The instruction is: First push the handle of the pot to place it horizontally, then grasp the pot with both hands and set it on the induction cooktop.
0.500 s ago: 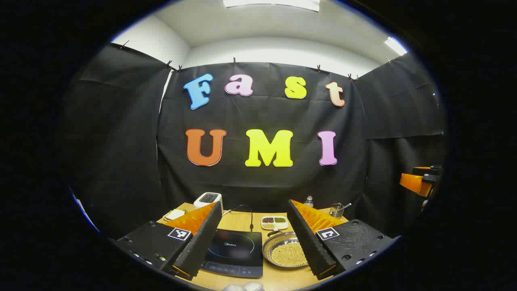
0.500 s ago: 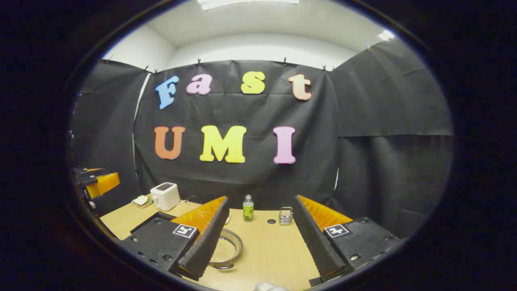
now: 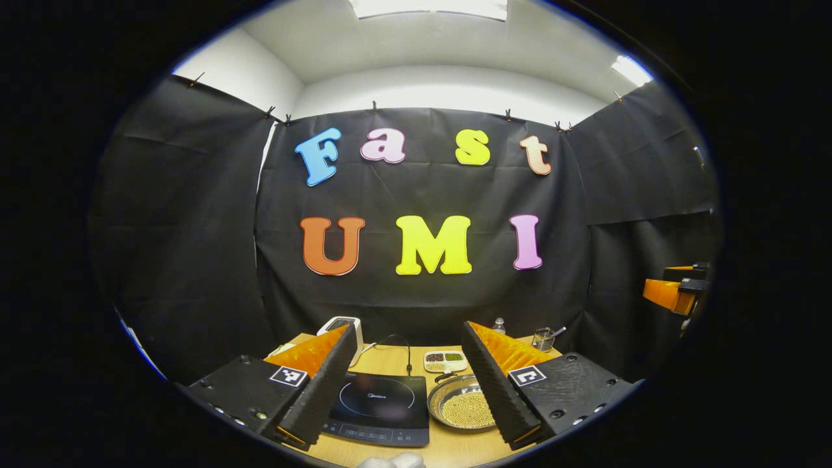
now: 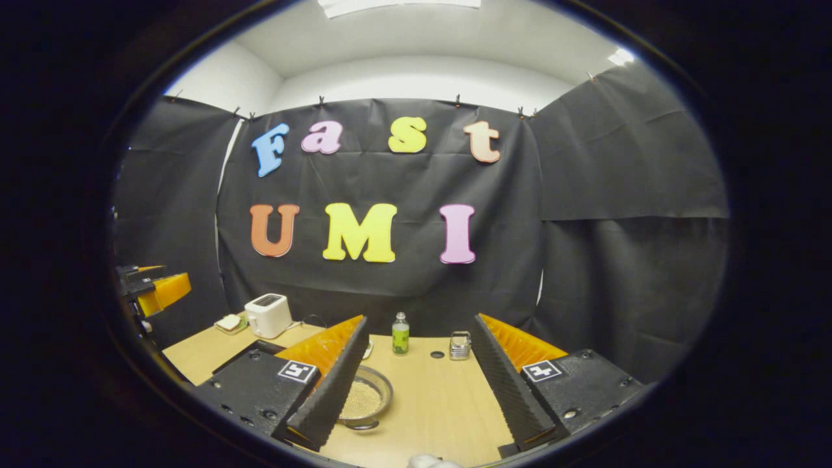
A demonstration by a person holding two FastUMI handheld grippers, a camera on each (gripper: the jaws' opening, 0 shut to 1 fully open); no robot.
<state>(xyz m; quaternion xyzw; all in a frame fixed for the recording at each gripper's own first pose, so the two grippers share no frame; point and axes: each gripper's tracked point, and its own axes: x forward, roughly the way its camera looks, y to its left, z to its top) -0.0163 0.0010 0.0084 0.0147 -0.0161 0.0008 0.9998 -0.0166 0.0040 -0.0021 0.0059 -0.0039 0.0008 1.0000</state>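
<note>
Left gripper view looks down a wooden table (image 3: pixel 448 448) toward the booth wall. A black induction cooktop (image 3: pixel 380 408) lies at about 6 o'clock in the picture, between the left gripper's (image 3: pixel 408 426) two fingers, with its cord running back toward the wall. Just beside it, at its 3 o'clock, sits the pot (image 3: pixel 463 409), a shallow steel one filled with small pale beans; its dark handle (image 3: pixel 444 376) points toward the wall at roughly 11 o'clock from the bowl. Part of the pot is hidden by the right-hand finger. Behind the pot stand a small divided dish of grains (image 3: pixel 444 360), a bottle (image 3: pixel 498 324) and a wire holder with utensils (image 3: pixel 543 338). A white toaster (image 3: pixel 344 325) stands at the far left, half hidden by the left-hand finger. The left gripper hovers above the near edge with its tongs spread wide, touching nothing. The other gripper shows at 3 o'clock, well apart.

Right gripper view shows the pot (image 4: pixel 367 400) at 7 o'clock, partly hidden behind the left-hand finger. The green bottle (image 4: pixel 400 334) and wire holder (image 4: pixel 460 345) stand at 12 o'clock across bare wood. The toaster (image 4: pixel 268 314) and a small plate (image 4: pixel 229 323) lie at 10 o'clock. The right gripper (image 4: pixel 416 429) also hovers level, tongs spread, holding nothing.
</note>
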